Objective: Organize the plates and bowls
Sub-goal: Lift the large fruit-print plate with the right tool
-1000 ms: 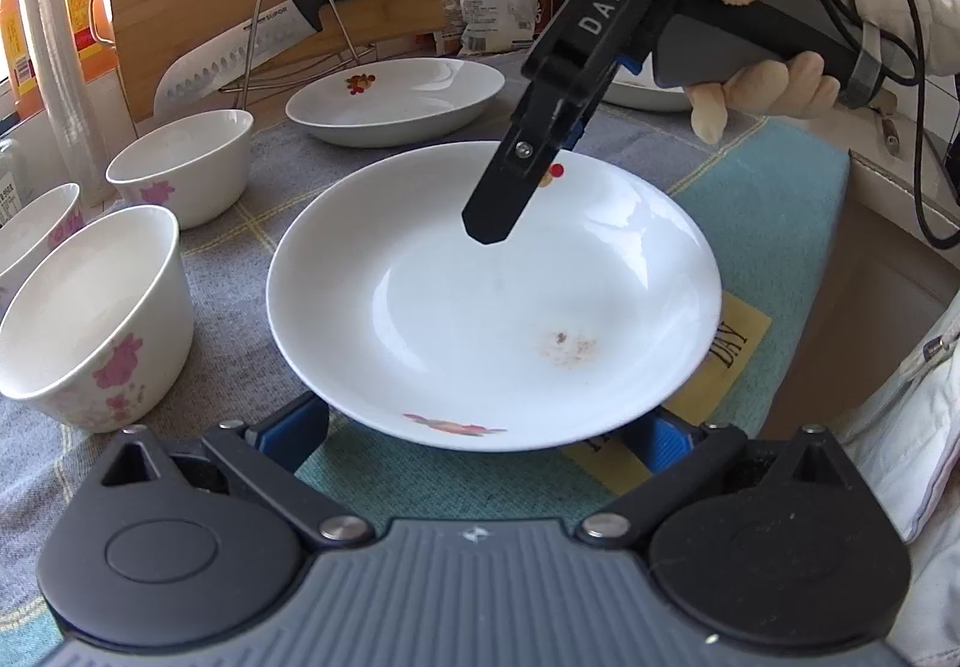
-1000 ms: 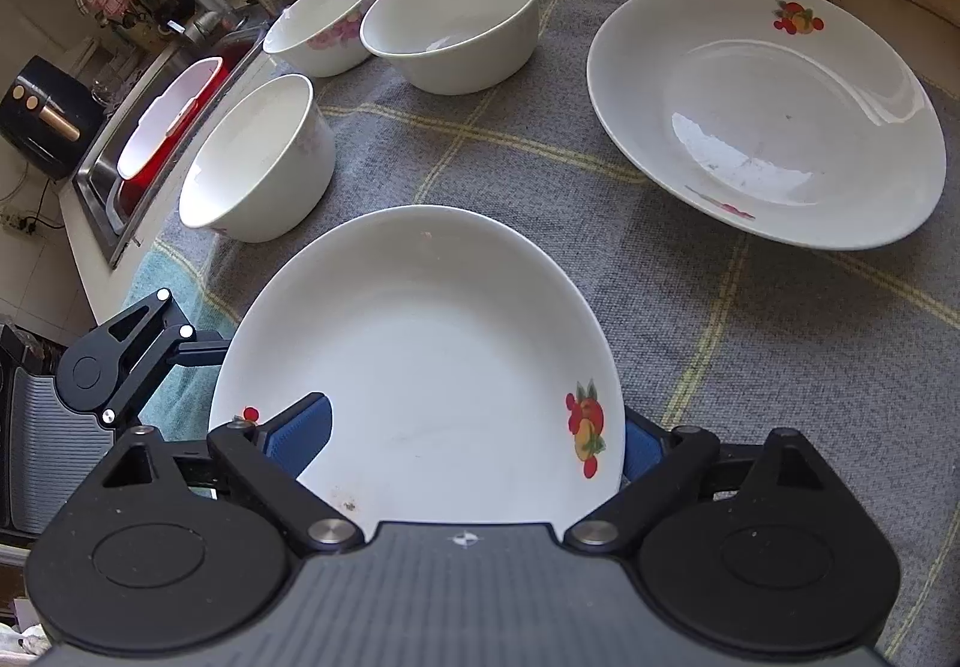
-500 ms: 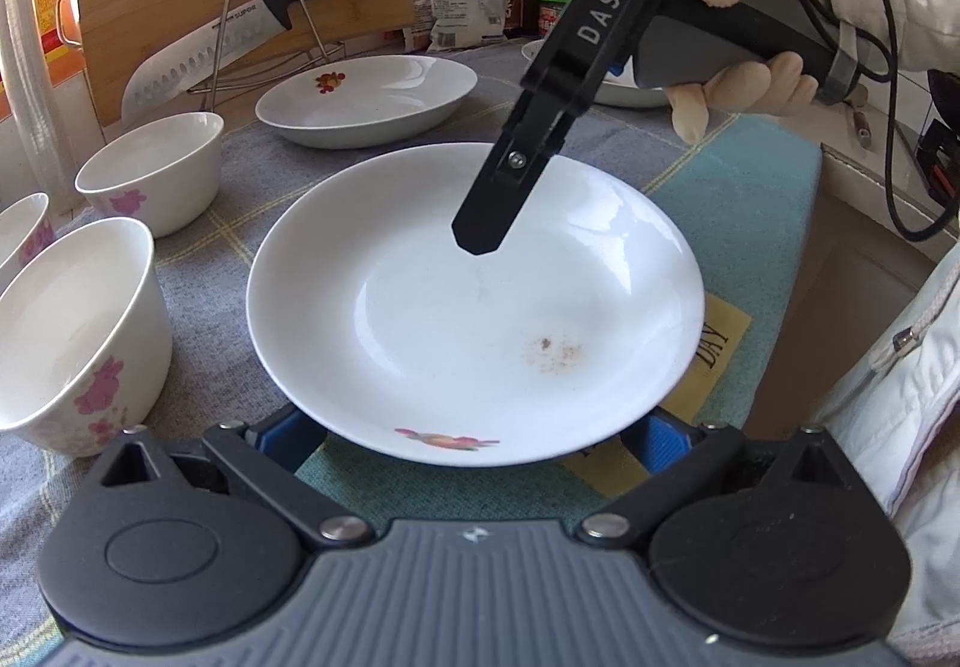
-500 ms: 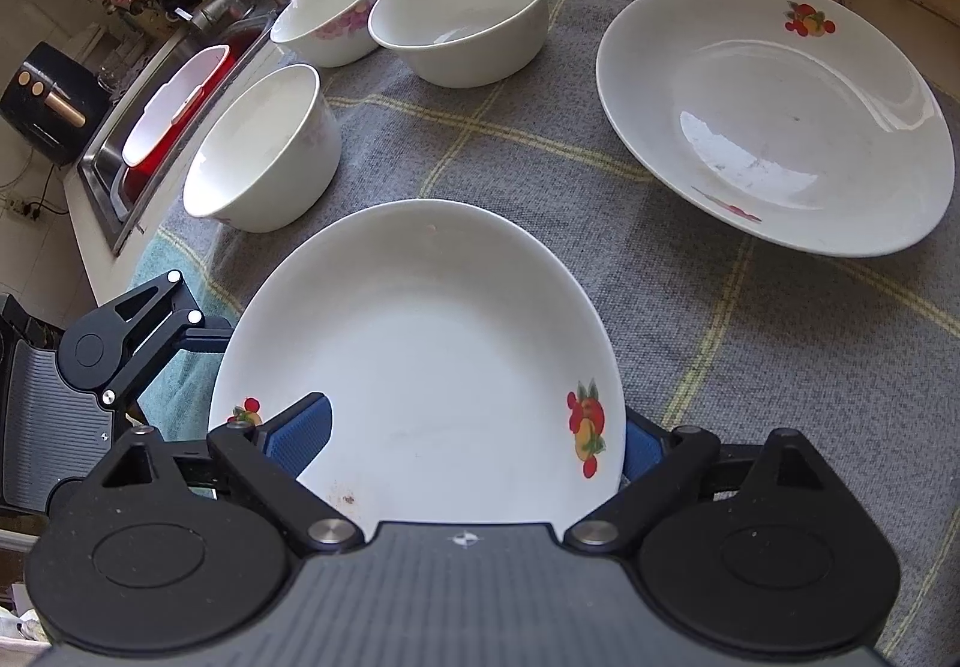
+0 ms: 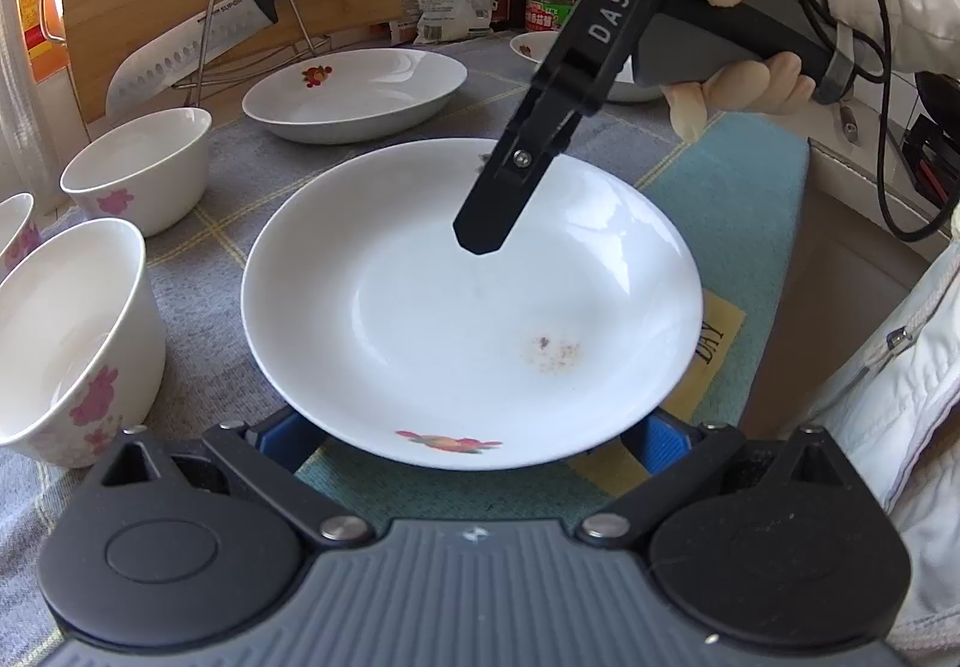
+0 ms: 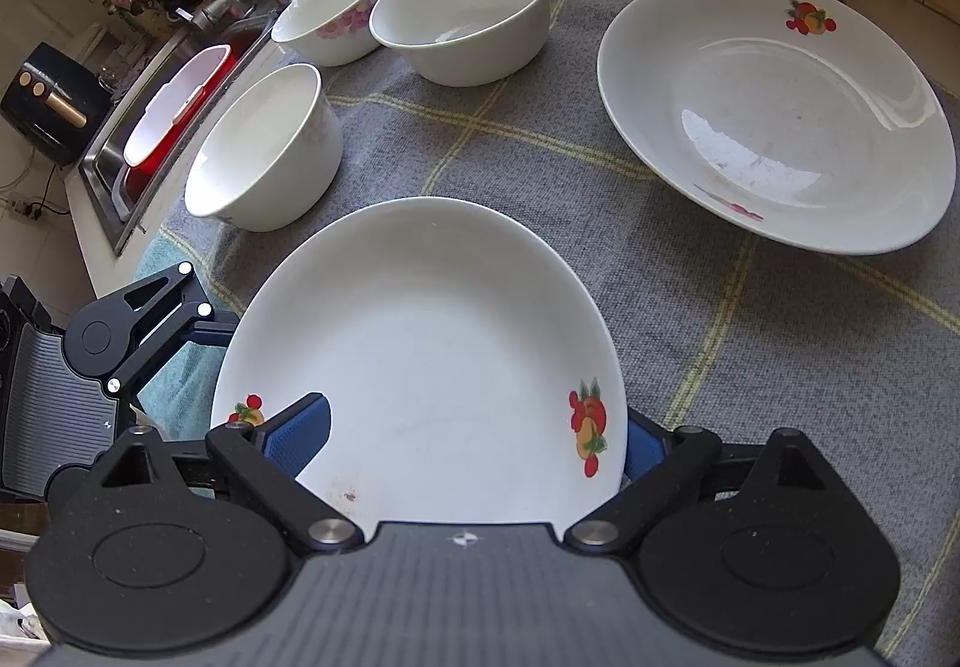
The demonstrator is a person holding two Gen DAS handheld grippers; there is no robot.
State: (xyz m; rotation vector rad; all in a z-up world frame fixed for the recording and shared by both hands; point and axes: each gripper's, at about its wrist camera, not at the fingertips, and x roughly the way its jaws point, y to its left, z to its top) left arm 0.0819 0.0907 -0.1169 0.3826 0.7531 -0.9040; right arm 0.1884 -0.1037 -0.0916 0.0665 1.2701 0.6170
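The plate [image 5: 468, 307] sat on the grey cloth [image 6: 750, 337] covering the tabletop, between the bowls [image 6: 264, 150] and a second plate [image 6: 774, 114]. Glazed china of that sort is likely stiff, slick and breakable, so the thin rim is the place to take it. The right tongs [image 6: 477, 442] were spread wide, one blue pad lying over the rim inside the dish and the other outside it, not yet clenched. The left tongs [image 5: 474, 436] stood equally wide at the near rim, pads tucked under the edge; whether they touched it I cannot tell
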